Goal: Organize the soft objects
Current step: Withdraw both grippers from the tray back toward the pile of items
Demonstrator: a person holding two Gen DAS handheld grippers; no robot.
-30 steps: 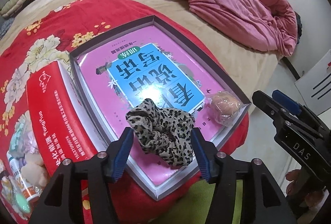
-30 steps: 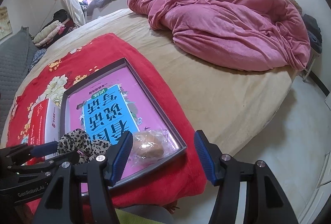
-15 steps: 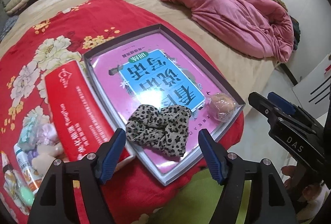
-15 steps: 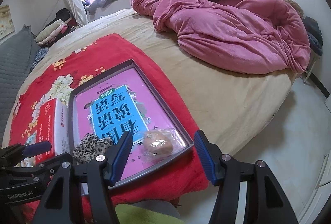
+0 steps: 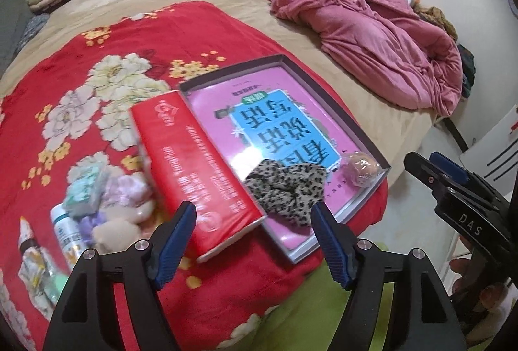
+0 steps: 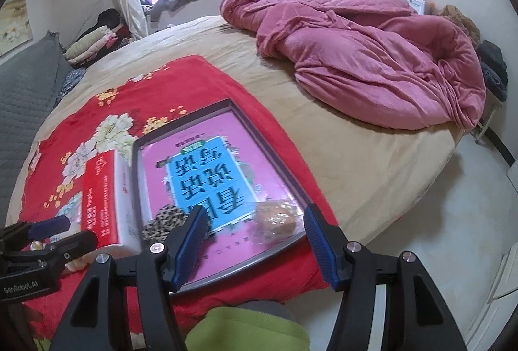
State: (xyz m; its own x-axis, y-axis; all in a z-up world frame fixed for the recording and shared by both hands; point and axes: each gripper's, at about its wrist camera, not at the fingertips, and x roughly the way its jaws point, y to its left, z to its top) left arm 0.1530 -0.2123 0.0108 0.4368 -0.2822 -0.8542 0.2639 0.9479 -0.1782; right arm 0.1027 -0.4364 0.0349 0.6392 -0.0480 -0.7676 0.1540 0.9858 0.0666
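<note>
My left gripper (image 5: 252, 231) hangs over the near edge of the red floral blanket (image 5: 106, 66), fingers spread wide, nothing between them. My right gripper (image 6: 254, 237) is the same: spread wide, empty, above the tray's near rim.

Just past the left fingers lies the leopard-print scrunchie (image 5: 286, 187), in the near corner of the shallow grey tray (image 5: 327, 88), on its pink printed liner. To its right, in the tray's other near corner, sits a brownish round item in clear wrap (image 5: 361, 168); I can't tell what it is.

A red box (image 5: 194, 169) lies alongside the tray's left wall, touching it. Left of the box is a loose cluster: soft pastel pieces (image 5: 124, 192), a white bottle (image 5: 66, 229), small packets, blurred.

Farther back, a tan bedsheet, then a heaped pink quilt (image 6: 362, 59).
</note>
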